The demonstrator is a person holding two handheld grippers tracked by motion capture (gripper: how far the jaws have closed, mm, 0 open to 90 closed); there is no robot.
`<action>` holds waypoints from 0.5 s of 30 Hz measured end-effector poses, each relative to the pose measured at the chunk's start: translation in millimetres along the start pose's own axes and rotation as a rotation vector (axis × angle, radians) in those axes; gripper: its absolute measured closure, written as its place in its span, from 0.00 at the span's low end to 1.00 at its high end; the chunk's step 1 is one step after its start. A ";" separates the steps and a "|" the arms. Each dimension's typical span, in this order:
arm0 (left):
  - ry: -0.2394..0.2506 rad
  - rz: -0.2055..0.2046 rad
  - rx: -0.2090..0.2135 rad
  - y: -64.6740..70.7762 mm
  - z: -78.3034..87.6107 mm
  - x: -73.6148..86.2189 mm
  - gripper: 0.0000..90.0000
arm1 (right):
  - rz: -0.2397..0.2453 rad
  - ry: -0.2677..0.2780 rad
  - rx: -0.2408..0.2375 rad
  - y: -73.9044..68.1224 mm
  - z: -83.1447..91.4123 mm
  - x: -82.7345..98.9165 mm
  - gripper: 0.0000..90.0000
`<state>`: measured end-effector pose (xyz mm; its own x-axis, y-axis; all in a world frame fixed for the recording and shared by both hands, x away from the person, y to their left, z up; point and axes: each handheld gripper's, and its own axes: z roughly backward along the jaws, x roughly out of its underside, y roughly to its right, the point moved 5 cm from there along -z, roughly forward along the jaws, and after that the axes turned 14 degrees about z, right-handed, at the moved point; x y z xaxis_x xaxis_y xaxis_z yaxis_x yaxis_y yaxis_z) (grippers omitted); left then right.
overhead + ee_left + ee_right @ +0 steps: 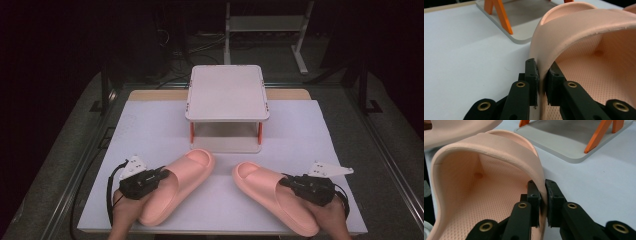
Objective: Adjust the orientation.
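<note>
Two pink slide slippers lie on the white table cover. The left slipper has its toe pointing up and right; my left gripper is shut on the outer edge of its strap, one jaw inside, one outside. The right slipper points up and left; my right gripper is shut on the edge of its strap the same way. In the right gripper view, part of the left slipper shows at the top left. A hand holds each gripper near the table's front edge.
A small grey two-level rack with orange legs stands at the middle back of the table, its lower shelf just beyond the slippers' toes. The white cover lies bare left and right of the rack. Dark floor surrounds the table.
</note>
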<state>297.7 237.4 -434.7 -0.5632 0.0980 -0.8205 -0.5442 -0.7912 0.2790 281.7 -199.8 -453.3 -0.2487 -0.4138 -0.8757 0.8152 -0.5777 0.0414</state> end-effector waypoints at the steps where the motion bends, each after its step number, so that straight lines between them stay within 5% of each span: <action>1: 0.006 0.003 0.001 -1.0 1.7 -0.8 0.90 | 0.000 0.000 0.000 0.0 0.0 0.0 0.92; 15: 0.052 0.012 -0.007 -4.1 14.8 -9.3 0.91 | 0.008 0.030 -0.032 -8.5 4.2 -6.0 0.91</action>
<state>296.0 248.7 -420.9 -0.5363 0.0566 -0.8421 -0.5329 -0.7965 0.2858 274.1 -195.4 -446.4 -0.2266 -0.3963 -0.8897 0.8337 -0.5512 0.0332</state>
